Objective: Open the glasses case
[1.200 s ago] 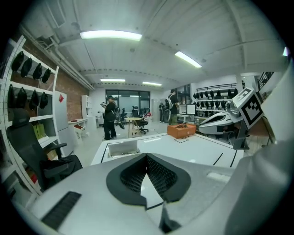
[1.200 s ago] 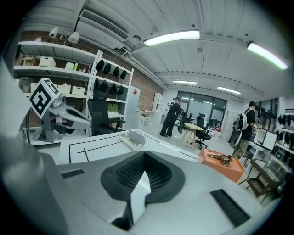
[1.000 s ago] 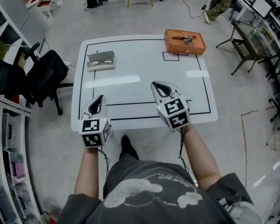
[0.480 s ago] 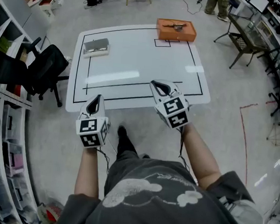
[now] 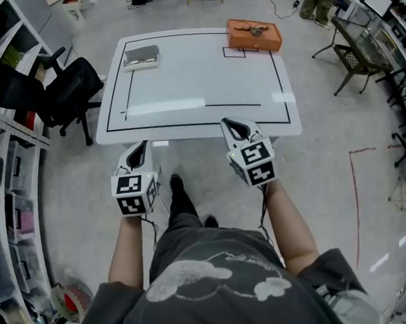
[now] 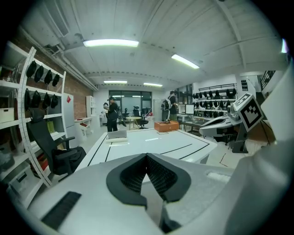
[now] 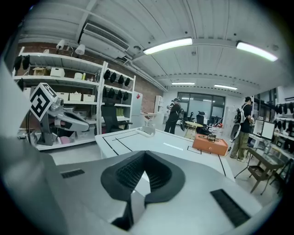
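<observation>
The grey glasses case (image 5: 141,56) lies at the far left corner of the white table (image 5: 195,86); it also shows small in the left gripper view (image 6: 117,134) and the right gripper view (image 7: 148,131). My left gripper (image 5: 140,152) is shut and empty, hanging over the floor just short of the table's near edge. My right gripper (image 5: 235,129) is also shut with nothing in it, its tip at the near edge. Both point toward the table and are far from the case. In their own views the left gripper (image 6: 147,158) and right gripper (image 7: 144,156) show pads pressed together.
An orange box (image 5: 253,35) with glasses on top sits at the table's far right edge. A black office chair (image 5: 68,93) stands left of the table, with shelving (image 5: 2,197) along the left wall. People stand at the back of the room (image 6: 112,114).
The table has slid away up the head view as the person backed off. Both grippers, which hung over the table's near part, are now at or off its edge. Jaws stayed shut.
</observation>
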The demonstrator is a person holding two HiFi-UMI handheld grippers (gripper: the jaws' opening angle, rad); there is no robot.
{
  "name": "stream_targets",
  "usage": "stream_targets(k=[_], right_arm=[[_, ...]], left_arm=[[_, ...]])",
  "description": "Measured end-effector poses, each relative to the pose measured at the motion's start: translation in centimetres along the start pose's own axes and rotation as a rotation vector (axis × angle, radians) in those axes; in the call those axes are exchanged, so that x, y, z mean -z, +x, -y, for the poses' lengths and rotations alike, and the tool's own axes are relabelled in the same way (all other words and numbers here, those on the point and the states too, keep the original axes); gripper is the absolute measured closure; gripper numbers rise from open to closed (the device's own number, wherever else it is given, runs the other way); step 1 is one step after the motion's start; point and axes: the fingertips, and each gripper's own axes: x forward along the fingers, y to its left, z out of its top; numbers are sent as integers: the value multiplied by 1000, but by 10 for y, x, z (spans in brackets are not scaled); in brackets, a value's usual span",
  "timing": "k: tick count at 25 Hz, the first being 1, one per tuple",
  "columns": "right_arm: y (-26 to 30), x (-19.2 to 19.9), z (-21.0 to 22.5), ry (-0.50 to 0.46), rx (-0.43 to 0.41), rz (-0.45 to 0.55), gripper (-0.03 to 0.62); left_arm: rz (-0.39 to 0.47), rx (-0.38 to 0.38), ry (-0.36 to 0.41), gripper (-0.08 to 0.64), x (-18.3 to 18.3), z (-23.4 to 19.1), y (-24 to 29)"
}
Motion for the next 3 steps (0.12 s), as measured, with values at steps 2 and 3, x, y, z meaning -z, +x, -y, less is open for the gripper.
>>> stream_targets(k=[2, 3], right_arm=[[-5, 4, -4, 4, 1, 1, 594], [-7, 5, -6, 7, 1, 3, 594]], left_arm=[[-3, 0, -3, 561, 5, 3, -6], [-4, -1, -3, 561, 7, 4, -9]])
